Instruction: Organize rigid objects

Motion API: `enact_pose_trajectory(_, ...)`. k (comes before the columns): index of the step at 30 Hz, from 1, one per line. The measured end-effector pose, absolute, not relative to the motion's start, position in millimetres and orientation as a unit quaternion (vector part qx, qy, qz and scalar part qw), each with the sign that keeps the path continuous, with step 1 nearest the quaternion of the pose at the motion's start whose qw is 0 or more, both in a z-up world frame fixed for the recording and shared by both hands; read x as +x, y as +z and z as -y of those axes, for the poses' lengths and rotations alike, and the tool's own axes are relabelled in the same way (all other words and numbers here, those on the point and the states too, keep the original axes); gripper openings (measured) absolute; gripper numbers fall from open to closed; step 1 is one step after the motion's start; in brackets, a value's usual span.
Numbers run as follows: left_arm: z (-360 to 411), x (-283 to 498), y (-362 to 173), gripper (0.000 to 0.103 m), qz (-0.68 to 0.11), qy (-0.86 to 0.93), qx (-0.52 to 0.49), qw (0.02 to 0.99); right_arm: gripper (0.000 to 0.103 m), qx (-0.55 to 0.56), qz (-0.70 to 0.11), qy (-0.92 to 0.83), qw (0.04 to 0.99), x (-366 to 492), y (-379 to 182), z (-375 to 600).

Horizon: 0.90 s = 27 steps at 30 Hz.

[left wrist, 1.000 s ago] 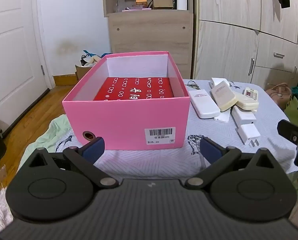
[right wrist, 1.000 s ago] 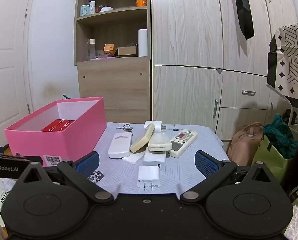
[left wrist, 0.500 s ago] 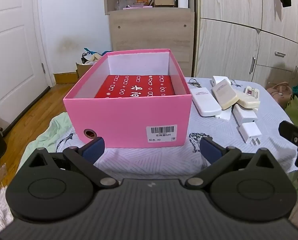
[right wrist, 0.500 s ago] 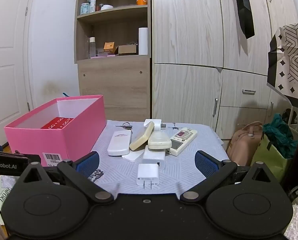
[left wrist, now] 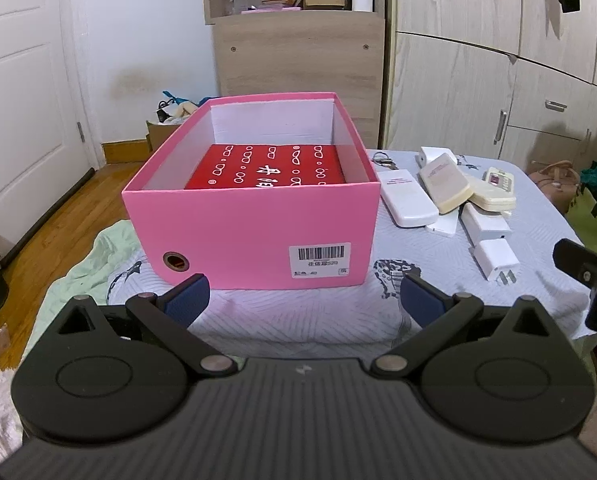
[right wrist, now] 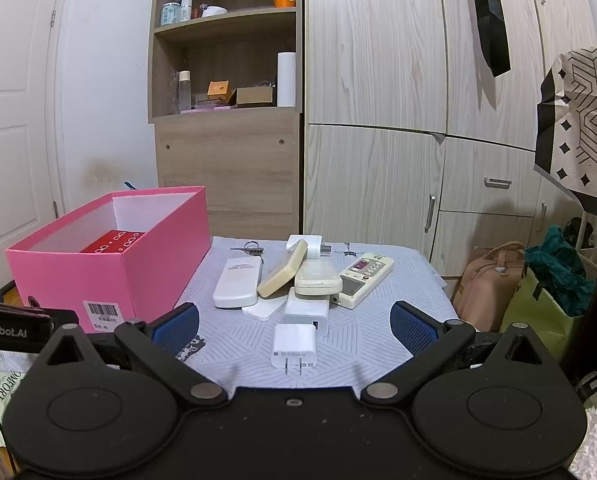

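A pink open box (left wrist: pixel 254 236) stands on the cloth-covered table (left wrist: pixel 298 320) with a red packet (left wrist: pixel 270 166) inside; it also shows in the right wrist view (right wrist: pixel 138 264). To its right lies a pile of white and cream objects: a white plug charger (right wrist: pixel 294 340), a white adapter (right wrist: pixel 307 312), a white remote (right wrist: pixel 236 282), a cream remote (right wrist: pixel 282 274), a buttoned remote (right wrist: pixel 364 278). My left gripper (left wrist: pixel 302 300) is open and empty just before the box's front wall. My right gripper (right wrist: pixel 294 326) is open and empty, with the plug charger between its fingers' line of sight.
A wooden shelf unit (right wrist: pixel 226 80) and wardrobe doors (right wrist: pixel 378 120) stand behind the table. Keys (right wrist: pixel 252 247) lie at the table's far edge. Bags (right wrist: pixel 490 280) sit on the floor at the right. A white door (left wrist: pixel 18 120) is at the left.
Both grippers have moved a little closer to the table; the box and the pile look larger. Both stay open and nothing on the table has moved.
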State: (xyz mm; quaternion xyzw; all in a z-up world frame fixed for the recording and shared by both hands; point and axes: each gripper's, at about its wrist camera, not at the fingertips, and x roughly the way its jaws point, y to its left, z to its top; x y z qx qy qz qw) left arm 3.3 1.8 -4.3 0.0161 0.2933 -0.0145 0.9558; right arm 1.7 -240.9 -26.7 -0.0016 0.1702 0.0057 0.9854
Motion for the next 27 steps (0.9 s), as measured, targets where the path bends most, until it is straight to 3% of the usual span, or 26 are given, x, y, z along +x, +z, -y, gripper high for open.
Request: enact_pose_trajectory(27, -0.5, -1.2, -4.0, 0.103, -0.287, -0.030, 0.017, 0.957, 0.103, -0.004, -0.173, 0.005, 0.985, 2.5, -26.2, 241.3)
